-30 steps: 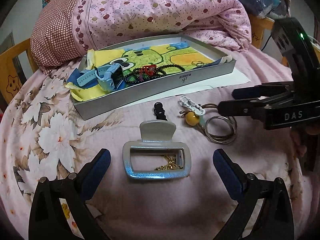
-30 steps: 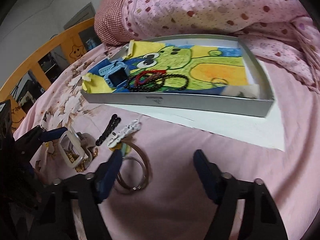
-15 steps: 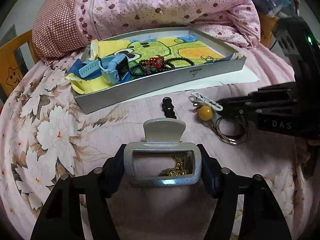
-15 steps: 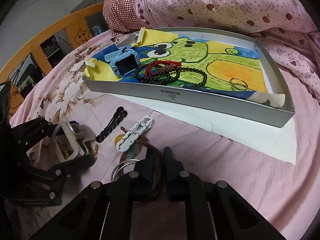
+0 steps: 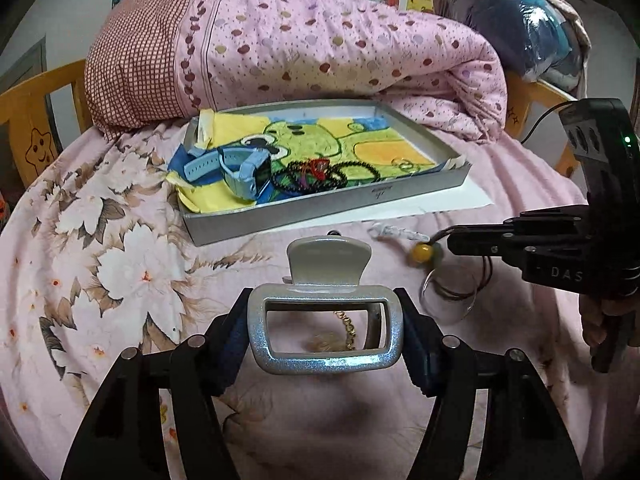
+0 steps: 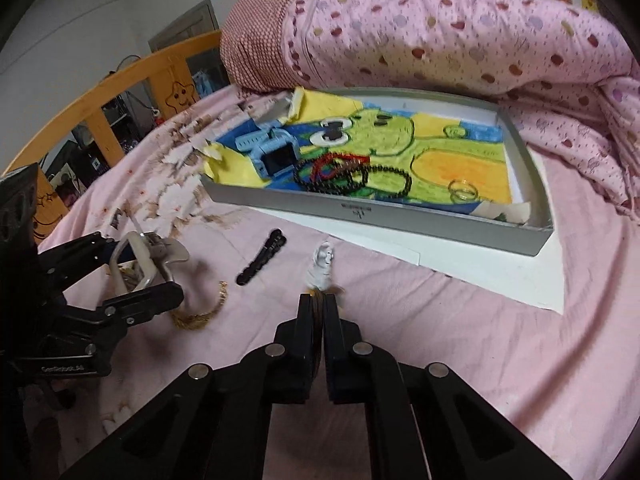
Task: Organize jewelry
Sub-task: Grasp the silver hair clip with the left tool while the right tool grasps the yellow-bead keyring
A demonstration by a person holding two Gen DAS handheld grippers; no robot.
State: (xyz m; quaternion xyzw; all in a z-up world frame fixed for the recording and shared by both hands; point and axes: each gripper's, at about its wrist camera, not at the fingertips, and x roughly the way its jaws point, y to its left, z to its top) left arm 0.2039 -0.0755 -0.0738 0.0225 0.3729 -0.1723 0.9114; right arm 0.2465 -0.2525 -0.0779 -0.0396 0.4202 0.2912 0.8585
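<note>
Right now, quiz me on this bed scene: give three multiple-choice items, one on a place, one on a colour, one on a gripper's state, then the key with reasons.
1. Where does the blue smartwatch lie?
A. inside the grey tray
B. on the floral bedsheet
C. on the pink quilt

2. What colour is the hair clip lying loose on the bedsheet in front of the tray?
A. red
B. black
C. yellow

3. What is the left gripper doing?
A. hanging open over the tray
B. shut on nothing
C. gripping the silver claw hair clip

Key:
1 A: the watch rests on the frog drawing lining the tray, beside the black bead bracelets.
2 B: the slim black hair clip shows in the right wrist view.
3 C: both pads press the silver clip's sides.
</note>
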